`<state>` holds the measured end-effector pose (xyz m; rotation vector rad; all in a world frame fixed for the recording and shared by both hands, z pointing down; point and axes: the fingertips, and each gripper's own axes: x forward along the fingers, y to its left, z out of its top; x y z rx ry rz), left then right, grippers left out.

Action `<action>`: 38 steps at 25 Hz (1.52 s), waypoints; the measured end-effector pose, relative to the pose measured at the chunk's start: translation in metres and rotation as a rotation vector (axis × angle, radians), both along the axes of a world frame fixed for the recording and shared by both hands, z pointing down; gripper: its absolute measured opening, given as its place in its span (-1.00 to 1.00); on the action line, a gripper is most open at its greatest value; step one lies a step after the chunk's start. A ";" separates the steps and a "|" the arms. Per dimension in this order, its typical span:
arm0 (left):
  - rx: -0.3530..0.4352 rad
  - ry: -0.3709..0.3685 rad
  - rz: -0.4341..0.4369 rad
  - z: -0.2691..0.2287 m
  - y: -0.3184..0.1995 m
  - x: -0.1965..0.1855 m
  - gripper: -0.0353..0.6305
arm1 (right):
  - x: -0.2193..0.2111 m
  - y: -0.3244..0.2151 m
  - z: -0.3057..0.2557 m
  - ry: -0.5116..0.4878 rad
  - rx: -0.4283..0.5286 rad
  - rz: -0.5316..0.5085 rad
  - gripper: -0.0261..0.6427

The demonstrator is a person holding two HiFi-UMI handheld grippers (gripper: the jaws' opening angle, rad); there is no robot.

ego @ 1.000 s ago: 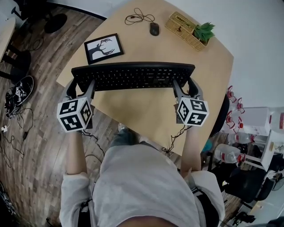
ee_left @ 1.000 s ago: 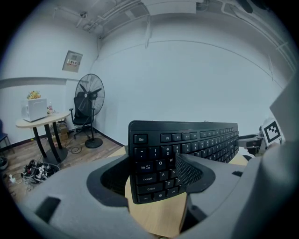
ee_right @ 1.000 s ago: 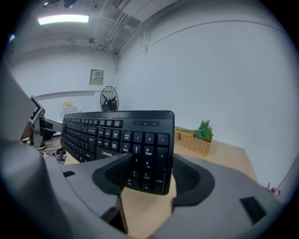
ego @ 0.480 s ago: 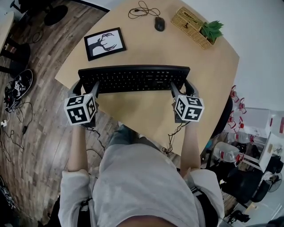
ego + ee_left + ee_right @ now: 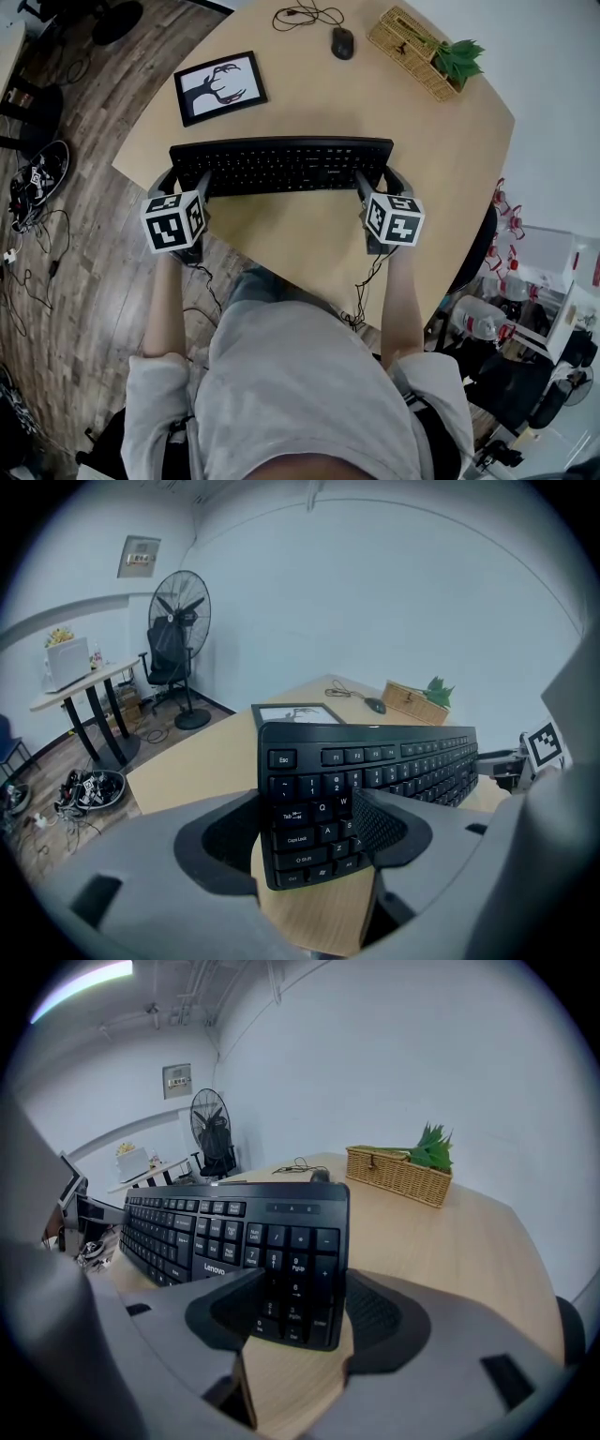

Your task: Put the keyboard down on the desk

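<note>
A black keyboard [image 5: 281,165] lies level across the near part of the wooden desk [image 5: 309,234]. I cannot tell whether it touches the top. My left gripper [image 5: 187,183] is shut on its left end, with one jaw over the keys and the other beneath. My right gripper [image 5: 375,181] is shut on the number-pad end in the same way. The left gripper view shows the keyboard [image 5: 394,761] running off to the right from the left gripper [image 5: 305,832]. In the right gripper view the keyboard [image 5: 206,1227] runs left from the right gripper [image 5: 300,1312].
A framed deer picture [image 5: 219,86] lies behind the keyboard at the left. A mouse [image 5: 342,42] with a coiled cable sits at the far edge, beside a wicker basket [image 5: 408,37] with a green plant [image 5: 464,56]. Shoes [image 5: 28,183] lie on the floor at the left.
Both grippers have carried the keyboard lower toward the desk, and it looks smaller in the head view. The grip on both ends is unchanged.
</note>
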<state>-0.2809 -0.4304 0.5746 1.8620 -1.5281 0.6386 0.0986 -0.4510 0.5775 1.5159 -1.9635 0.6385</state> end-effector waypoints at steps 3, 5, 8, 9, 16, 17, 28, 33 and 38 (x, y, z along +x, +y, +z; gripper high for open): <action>-0.010 0.002 0.000 0.006 -0.004 0.000 -0.05 | 0.000 -0.004 0.007 0.000 -0.015 -0.004 -0.16; -0.010 -0.001 0.002 0.008 -0.008 0.000 -0.05 | 0.000 -0.007 0.011 -0.005 -0.023 -0.003 -0.16; -0.010 -0.008 0.007 0.010 -0.016 0.001 -0.05 | 0.000 -0.012 0.018 -0.012 -0.038 0.001 -0.16; -0.010 -0.009 0.007 0.012 -0.018 0.001 -0.05 | 0.001 -0.013 0.020 -0.014 -0.043 0.001 -0.16; -0.032 0.012 -0.005 0.023 -0.028 0.000 -0.05 | 0.000 -0.027 0.028 -0.013 -0.062 -0.008 -0.16; -0.038 0.015 -0.008 0.025 -0.029 0.000 -0.05 | -0.001 -0.028 0.029 -0.010 -0.065 -0.007 -0.16; -0.103 0.110 0.049 0.049 -0.032 0.044 -0.08 | -0.077 -0.049 0.026 0.173 0.017 -0.228 -0.87; -0.040 0.071 0.060 0.047 -0.036 0.054 -0.09 | -0.108 -0.046 0.024 0.196 0.024 -0.293 -0.87; -0.027 0.071 0.057 0.048 -0.036 0.053 -0.08 | -0.090 -0.039 0.026 0.080 -0.009 -0.189 -0.87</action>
